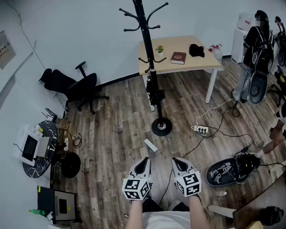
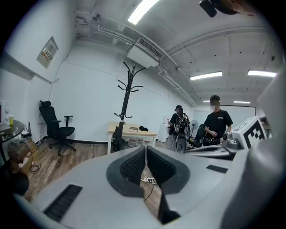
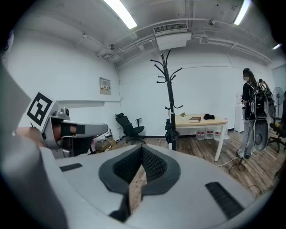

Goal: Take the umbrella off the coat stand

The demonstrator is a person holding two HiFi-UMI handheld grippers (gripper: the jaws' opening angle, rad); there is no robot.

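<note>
In the head view, a tall black metal coat stand (image 1: 146, 45) is seen on the wood-plank floor (image 1: 118, 134), just in front of a light wooden table (image 1: 203, 62). A folded black umbrella (image 1: 155, 92) is hung low on the pole, above the round base. The left gripper (image 1: 144, 160) and the right gripper (image 1: 179, 161) are held side by side near the bottom edge, well apart from the coat stand and pointed towards it

In the left gripper view, the jaws are shown pressed together with nothing between them; the umbrella (image 2: 118, 141) is seen far ahead on the pole

In the right gripper view, the jaws are likewise closed and empty, and the umbrella (image 3: 170, 134) is seen hanging on the pole beside the table (image 3: 201, 121)
</note>
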